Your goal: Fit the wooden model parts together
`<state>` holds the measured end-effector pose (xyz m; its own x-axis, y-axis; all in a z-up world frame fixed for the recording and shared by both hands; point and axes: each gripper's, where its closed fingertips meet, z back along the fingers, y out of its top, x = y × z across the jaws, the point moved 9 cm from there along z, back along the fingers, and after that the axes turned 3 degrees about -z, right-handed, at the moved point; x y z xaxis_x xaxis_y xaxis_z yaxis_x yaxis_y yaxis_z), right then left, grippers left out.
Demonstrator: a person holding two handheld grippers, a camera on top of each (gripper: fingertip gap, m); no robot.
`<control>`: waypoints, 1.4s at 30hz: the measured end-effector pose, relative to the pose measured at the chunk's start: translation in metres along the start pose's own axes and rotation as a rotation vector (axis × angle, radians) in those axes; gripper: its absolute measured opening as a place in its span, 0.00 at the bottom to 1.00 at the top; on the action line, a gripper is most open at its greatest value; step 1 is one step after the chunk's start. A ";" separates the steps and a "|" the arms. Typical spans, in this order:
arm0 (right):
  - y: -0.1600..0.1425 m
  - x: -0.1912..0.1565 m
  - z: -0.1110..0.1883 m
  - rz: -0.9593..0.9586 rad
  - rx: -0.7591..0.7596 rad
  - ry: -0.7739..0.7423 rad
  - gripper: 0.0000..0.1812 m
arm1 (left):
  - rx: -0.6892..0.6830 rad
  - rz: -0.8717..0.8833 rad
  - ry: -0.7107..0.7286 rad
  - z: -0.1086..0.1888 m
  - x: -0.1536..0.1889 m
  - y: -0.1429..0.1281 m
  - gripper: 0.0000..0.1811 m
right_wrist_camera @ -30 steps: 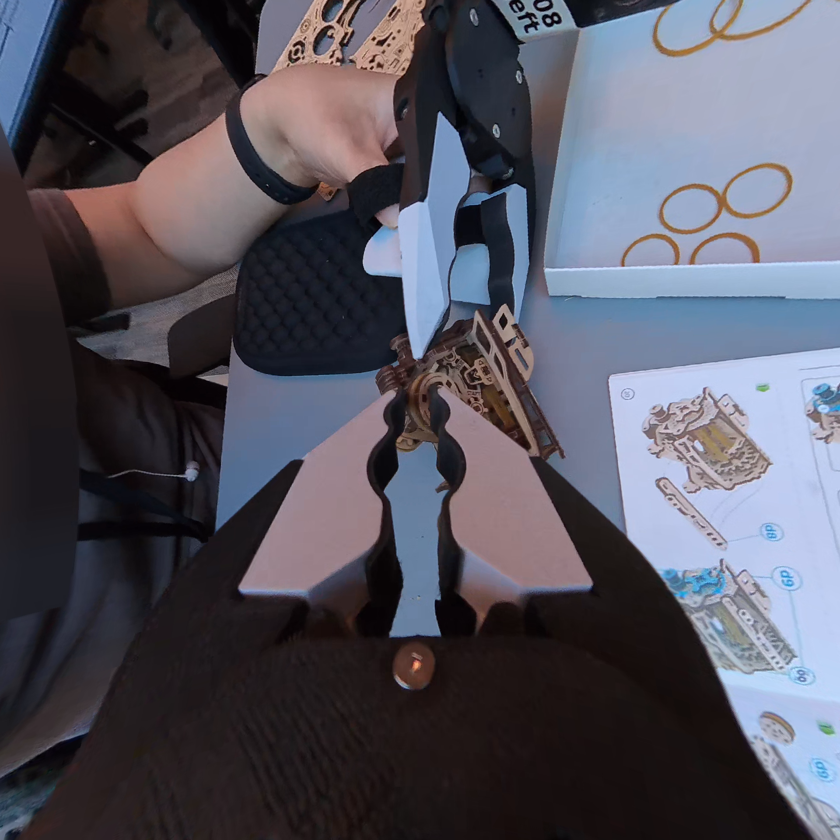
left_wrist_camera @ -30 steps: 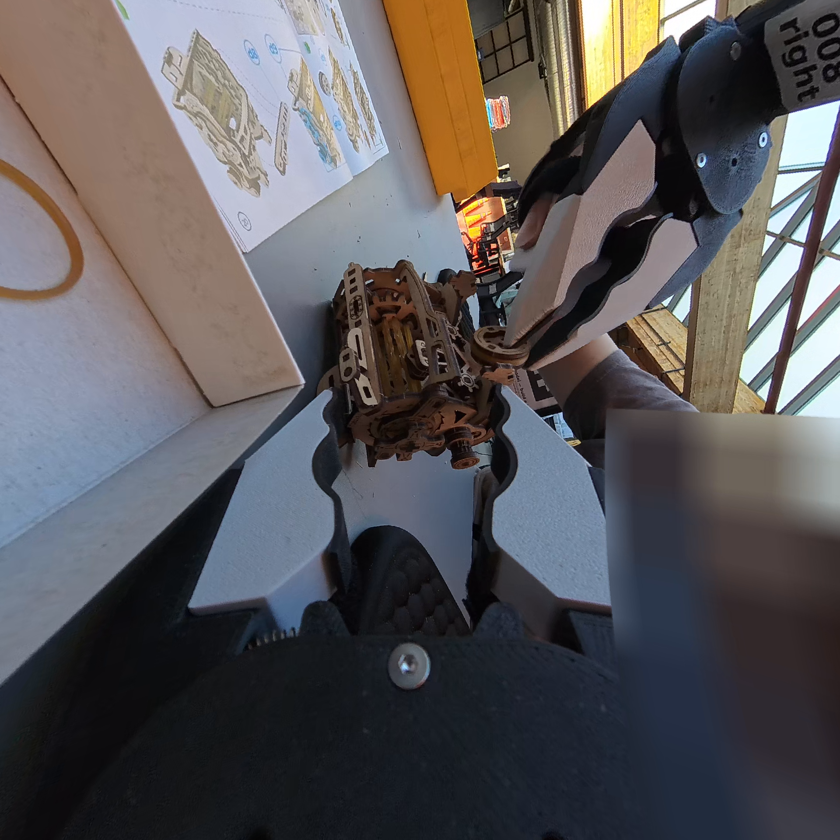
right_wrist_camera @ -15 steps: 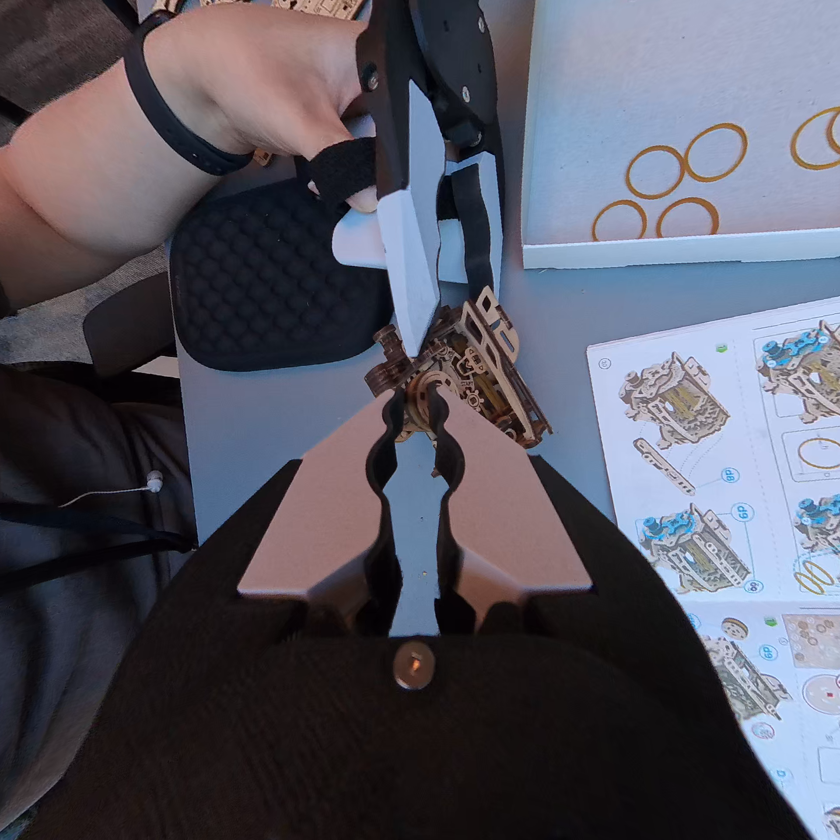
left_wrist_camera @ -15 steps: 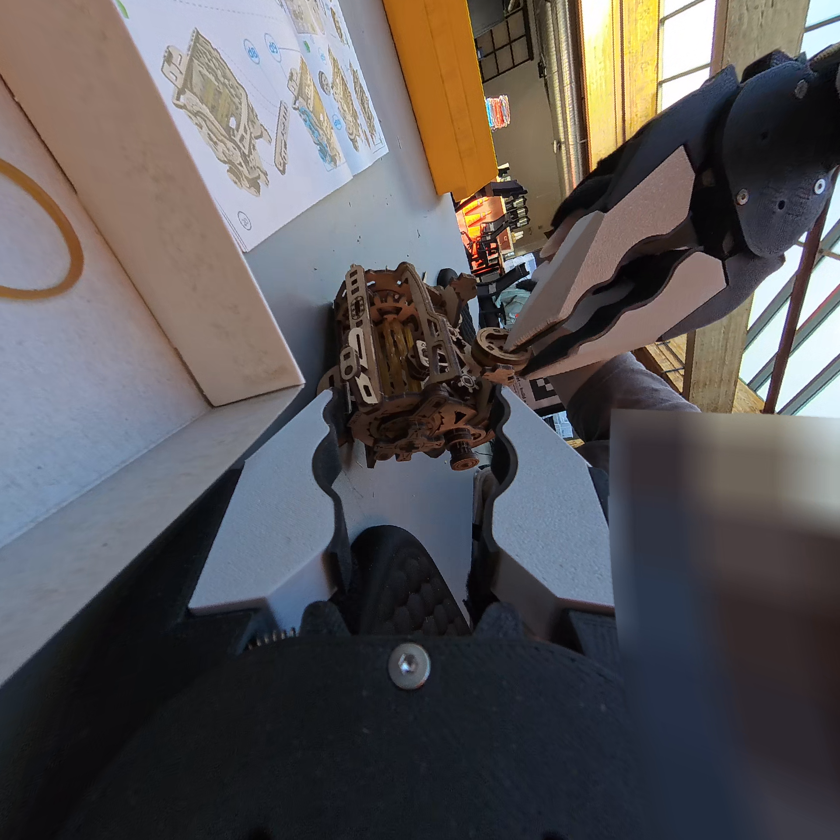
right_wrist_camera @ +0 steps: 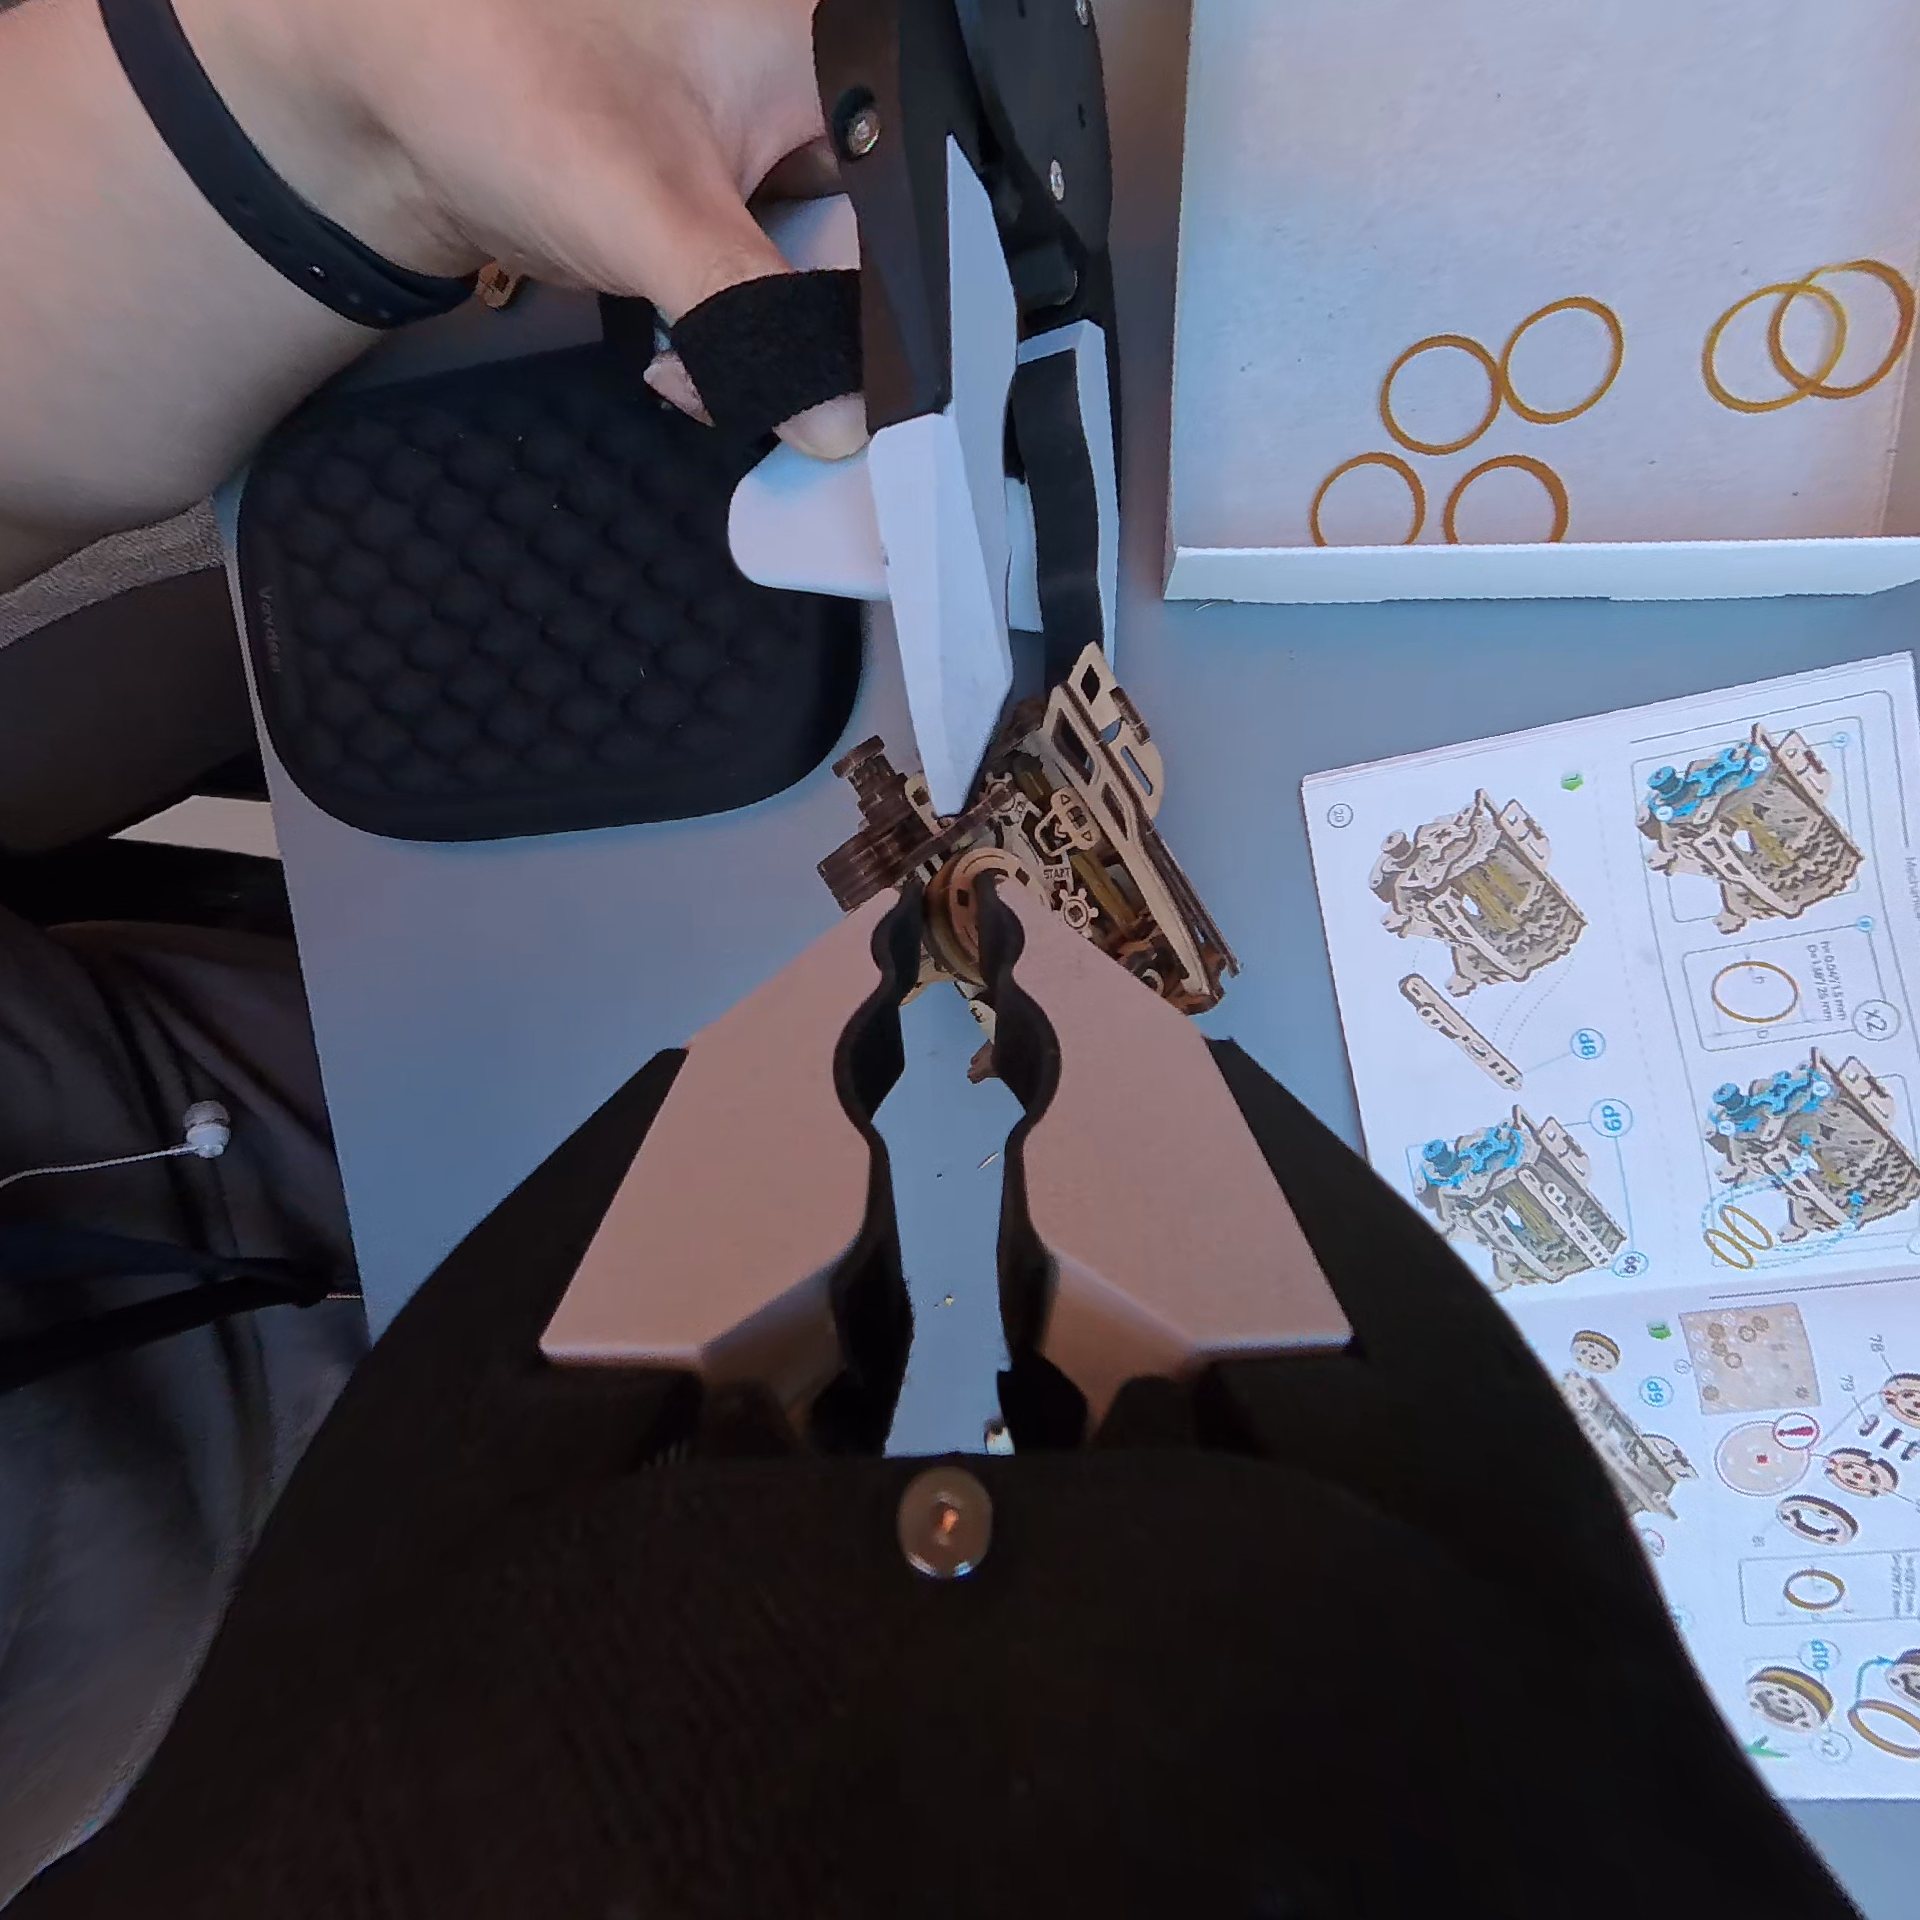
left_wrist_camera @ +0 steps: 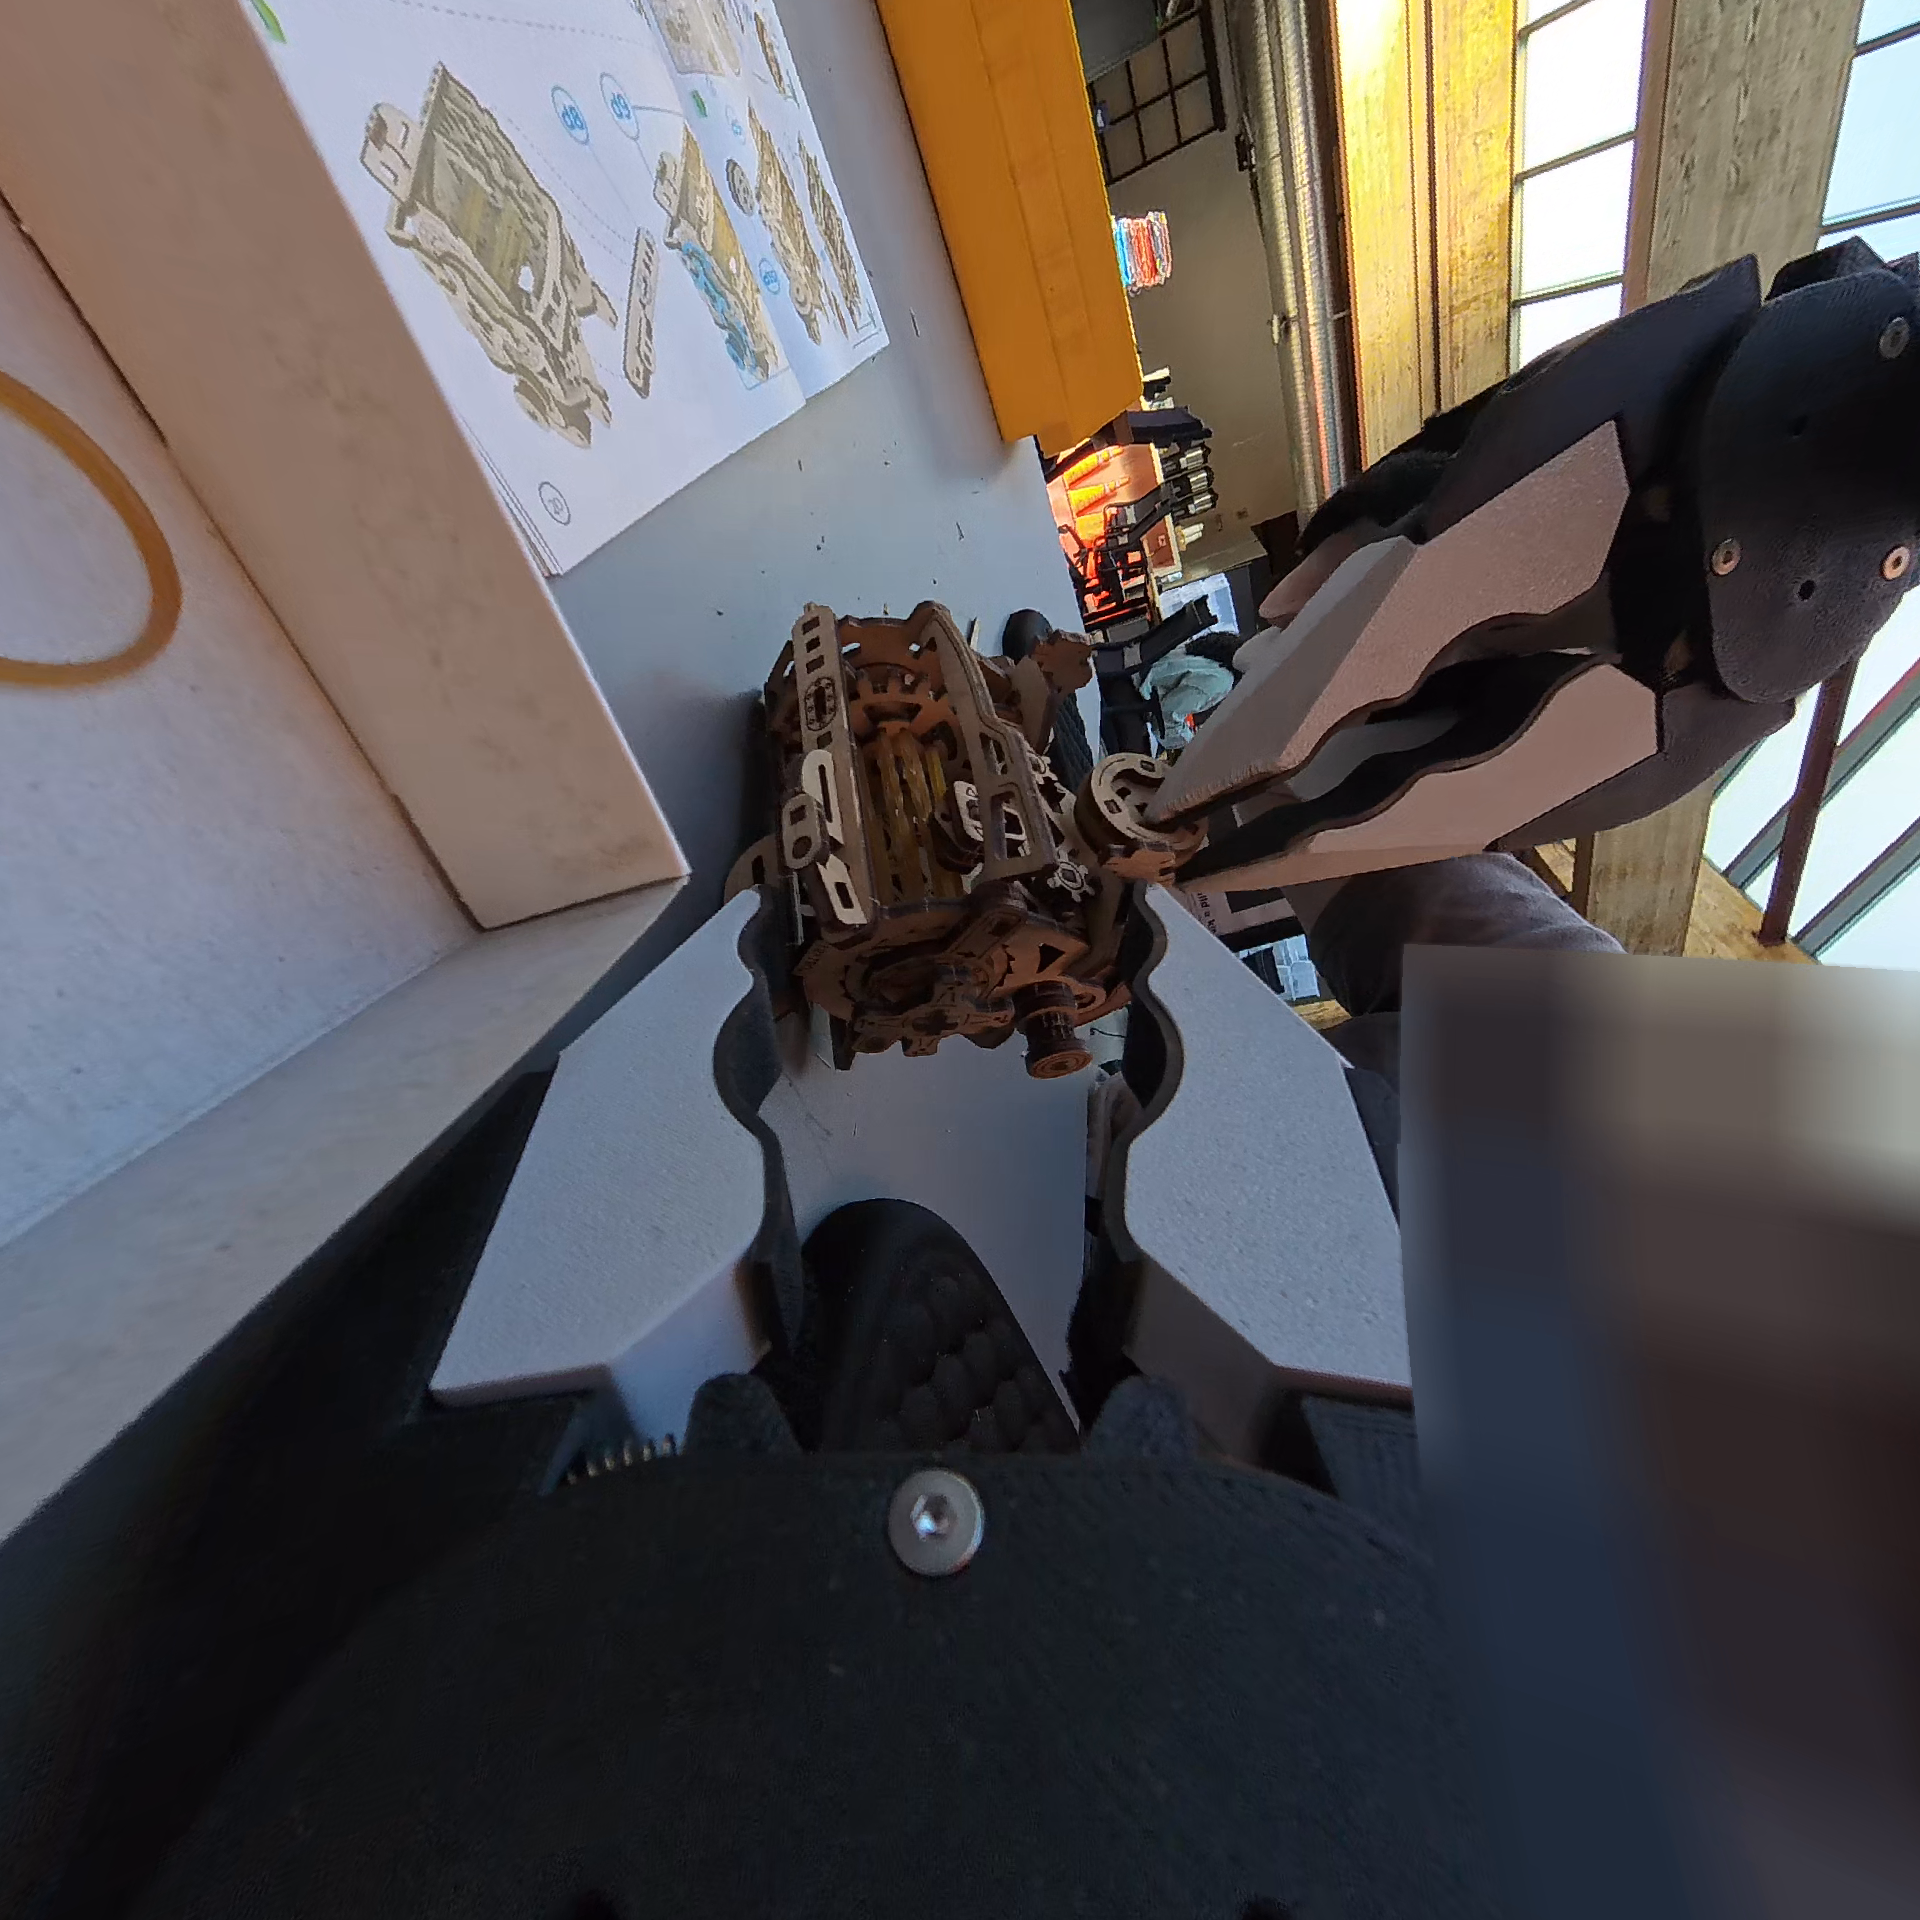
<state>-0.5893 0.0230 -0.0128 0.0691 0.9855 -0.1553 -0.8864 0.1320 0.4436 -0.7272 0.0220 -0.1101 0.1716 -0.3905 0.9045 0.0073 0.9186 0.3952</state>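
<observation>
A brown wooden gear model lies on the grey table, gripped at its near end between my left gripper's grey fingers. My right gripper is shut on a small round wooden wheel and holds it against the model's side. In the left wrist view the right gripper comes in from the right with the wheel at its tips. In the right wrist view the left gripper reaches down from above, held by a hand.
A white box lid with several rubber bands lies at the back right. An instruction sheet lies to the right. A black quilted pad lies left of the model. A yellow board borders the table's far side.
The right gripper has tilted flatter and come closer, keeping the wheel at the model's side. The left gripper and model have stayed in place.
</observation>
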 end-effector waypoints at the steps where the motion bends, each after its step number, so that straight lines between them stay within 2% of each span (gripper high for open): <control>1: -0.001 -0.001 0.000 0.018 0.011 -0.008 0.05 | -0.001 -0.002 0.001 0.000 0.000 0.000 0.36; 6: -0.004 -0.005 0.000 0.077 0.052 -0.039 0.06 | 0.001 0.003 -0.003 0.000 0.000 0.000 0.36; 10: -0.005 -0.010 -0.001 0.118 0.051 -0.024 0.12 | 0.002 0.004 -0.004 0.000 0.000 0.000 0.36; 19: -0.008 -0.016 -0.002 0.275 0.026 -0.080 0.17 | 0.002 0.003 -0.004 0.000 0.000 0.000 0.36; 27: -0.009 -0.020 -0.004 0.374 -0.010 -0.162 0.20 | 0.002 0.005 -0.005 0.000 0.000 0.000 0.36; 30: -0.015 -0.018 -0.008 0.416 -0.094 -0.242 0.21 | 0.006 0.012 -0.010 0.000 -0.001 0.001 0.36; 33: -0.014 -0.021 -0.006 0.456 -0.060 -0.278 0.13 | 0.004 0.008 -0.008 0.000 -0.001 0.001 0.36; 42: -0.016 -0.020 -0.006 0.463 -0.034 -0.283 0.14 | 0.007 0.017 -0.015 0.000 -0.001 0.001 0.36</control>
<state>-0.5794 0.0002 -0.0225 -0.2155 0.9309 0.2951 -0.8677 -0.3212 0.3795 -0.7274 0.0231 -0.1109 0.1572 -0.3762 0.9131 -0.0025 0.9245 0.3813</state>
